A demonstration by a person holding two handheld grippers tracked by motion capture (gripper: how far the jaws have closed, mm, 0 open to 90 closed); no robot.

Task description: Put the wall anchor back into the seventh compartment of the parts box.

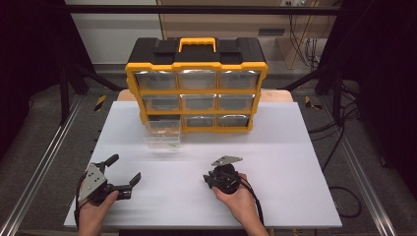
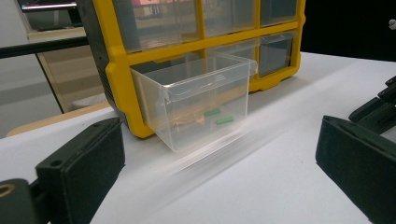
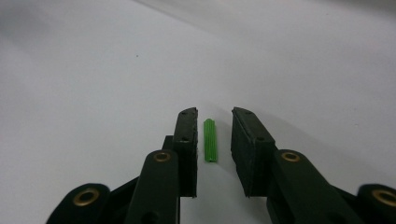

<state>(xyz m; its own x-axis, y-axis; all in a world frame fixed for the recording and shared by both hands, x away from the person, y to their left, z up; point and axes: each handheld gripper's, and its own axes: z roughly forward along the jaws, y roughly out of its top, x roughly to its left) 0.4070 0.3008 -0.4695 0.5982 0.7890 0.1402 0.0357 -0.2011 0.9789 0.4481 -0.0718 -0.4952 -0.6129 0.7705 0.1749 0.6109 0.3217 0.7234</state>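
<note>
Organizer (image 1: 196, 83) with nine drawers, far centre of worktop (image 1: 275, 162) | one clear drawer (image 1: 163, 134) pulled out, two green plugs (image 2: 218, 117) inside | left gripper (image 1: 123, 172) jaws spread | right gripper (image 3: 214, 135) jaws slightly apart around one green plug (image 3: 210, 140)

This looks like a lab or test rig: a white table (image 1: 275, 147) framed by metal rails (image 1: 39, 162), loose cables (image 1: 339, 132) on grey floor, a yellow-and-black parts organizer (image 1: 196, 83) on it.
</note>
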